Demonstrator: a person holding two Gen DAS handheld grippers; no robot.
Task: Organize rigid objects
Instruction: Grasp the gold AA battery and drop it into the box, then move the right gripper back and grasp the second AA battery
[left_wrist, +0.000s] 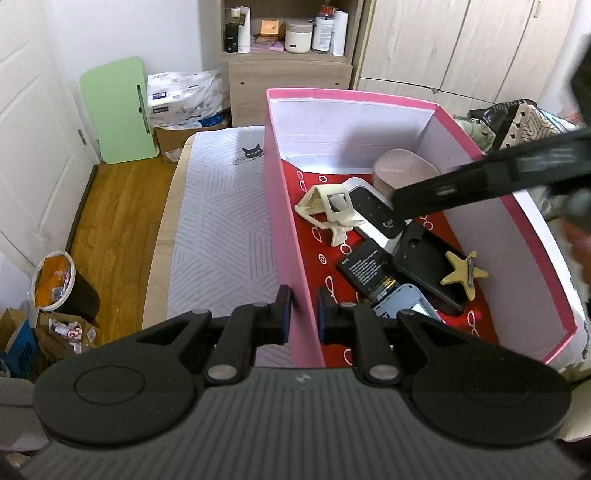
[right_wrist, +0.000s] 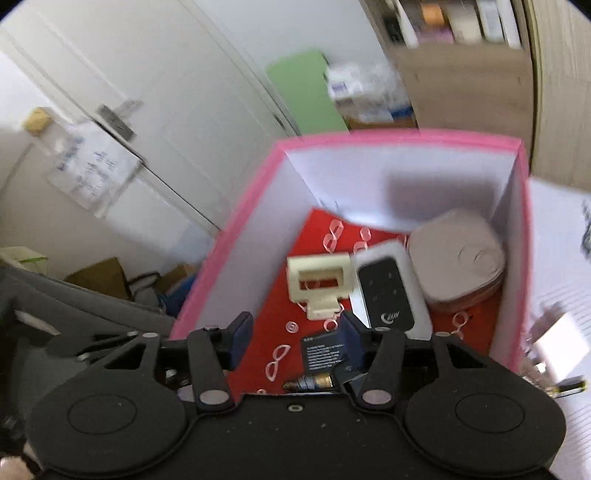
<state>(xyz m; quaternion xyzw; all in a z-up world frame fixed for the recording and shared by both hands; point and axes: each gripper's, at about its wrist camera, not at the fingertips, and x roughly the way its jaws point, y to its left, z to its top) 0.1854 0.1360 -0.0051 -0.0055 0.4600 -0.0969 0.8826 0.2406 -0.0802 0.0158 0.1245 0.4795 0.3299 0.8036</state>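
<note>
A pink box (left_wrist: 351, 96) (right_wrist: 406, 136) with a red patterned floor stands on the bed. My left gripper (left_wrist: 303, 316) is shut on its left wall near the front corner. Inside lie a cream plastic holder (left_wrist: 330, 210) (right_wrist: 319, 284), a white device with a black face (left_wrist: 373, 208) (right_wrist: 386, 291), a beige round case (left_wrist: 402, 170) (right_wrist: 458, 258), a black battery pack (left_wrist: 364, 267) (right_wrist: 323, 350), a small cylindrical battery (left_wrist: 382, 290) (right_wrist: 314, 382), a black phone case (left_wrist: 428, 262) and a star-shaped clip (left_wrist: 463, 275). My right gripper (right_wrist: 295, 336) hovers open over the box with nothing between its fingers.
The bed's striped cover (left_wrist: 221, 229) runs left of the box, with wooden floor (left_wrist: 118, 221) beyond its edge. A green board (left_wrist: 118, 110), a shelf unit (left_wrist: 288, 40) and a bin (left_wrist: 62, 288) stand around. Small loose items (right_wrist: 557, 336) lie right of the box.
</note>
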